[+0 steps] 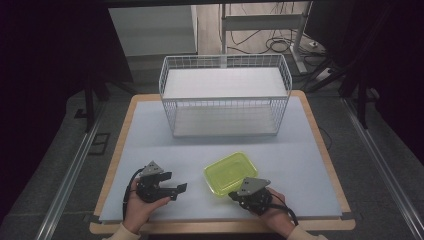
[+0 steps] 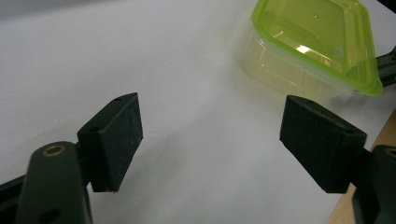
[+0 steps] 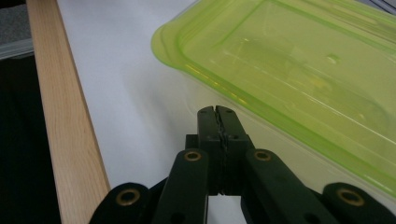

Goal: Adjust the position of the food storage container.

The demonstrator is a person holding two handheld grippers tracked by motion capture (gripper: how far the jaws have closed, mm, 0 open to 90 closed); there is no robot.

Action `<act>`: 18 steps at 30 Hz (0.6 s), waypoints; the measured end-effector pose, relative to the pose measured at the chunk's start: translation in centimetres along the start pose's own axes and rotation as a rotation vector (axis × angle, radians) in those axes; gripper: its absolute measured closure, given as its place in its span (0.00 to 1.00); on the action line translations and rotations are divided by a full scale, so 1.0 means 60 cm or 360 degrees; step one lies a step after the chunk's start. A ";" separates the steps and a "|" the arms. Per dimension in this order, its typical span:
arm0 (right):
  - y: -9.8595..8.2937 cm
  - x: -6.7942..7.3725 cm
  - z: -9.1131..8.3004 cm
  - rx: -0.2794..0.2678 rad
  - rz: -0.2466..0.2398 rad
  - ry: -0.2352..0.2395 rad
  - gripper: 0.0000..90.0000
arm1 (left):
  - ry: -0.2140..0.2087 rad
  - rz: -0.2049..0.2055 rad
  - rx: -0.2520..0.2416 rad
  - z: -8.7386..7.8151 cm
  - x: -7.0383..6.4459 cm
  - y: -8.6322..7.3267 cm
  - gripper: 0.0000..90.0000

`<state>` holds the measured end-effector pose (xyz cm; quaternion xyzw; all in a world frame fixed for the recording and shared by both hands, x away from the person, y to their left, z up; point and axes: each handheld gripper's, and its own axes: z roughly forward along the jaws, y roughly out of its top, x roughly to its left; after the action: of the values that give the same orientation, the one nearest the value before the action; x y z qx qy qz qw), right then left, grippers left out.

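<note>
Table (image 1: 150, 130) carries basket (image 1: 225, 95) at 12 o'clock, box (image 1: 231, 173) at 6. Left gripper (image 1: 181, 188) gapes wide at 9 of box; right gripper (image 1: 234, 196) pinched together, empty, at box's near rim. Approach step; next probably needs right opened to grab.

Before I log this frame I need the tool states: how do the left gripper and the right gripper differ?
The left gripper has its jaws spread wide over bare white table; the right gripper has its jaws pressed together on nothing. The left gripper sits apart from the green lidded container; the right gripper's tip is right at its near edge. Both are black, hand-held and low over the table.
</note>
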<state>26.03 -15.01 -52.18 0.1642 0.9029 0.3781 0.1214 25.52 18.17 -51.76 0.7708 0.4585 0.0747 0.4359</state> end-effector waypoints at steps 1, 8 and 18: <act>0.004 0.006 0.008 -0.0004 0.0004 -0.0008 1.00 | 0.0000 0.0002 0.0000 0.000 0.000 0.000 0.23; 0.020 0.020 0.036 -0.0026 0.0016 -0.0060 1.00 | -0.0002 0.0001 0.0001 0.000 0.000 0.000 0.23; 0.037 0.026 0.071 -0.0027 0.0049 -0.0111 1.00 | -0.0001 0.0002 -0.0001 -0.001 0.002 -0.001 0.23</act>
<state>26.53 -10.18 -53.63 0.1902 0.8923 0.3818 0.1482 25.55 18.31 -51.81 0.7710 0.4579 0.0748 0.4363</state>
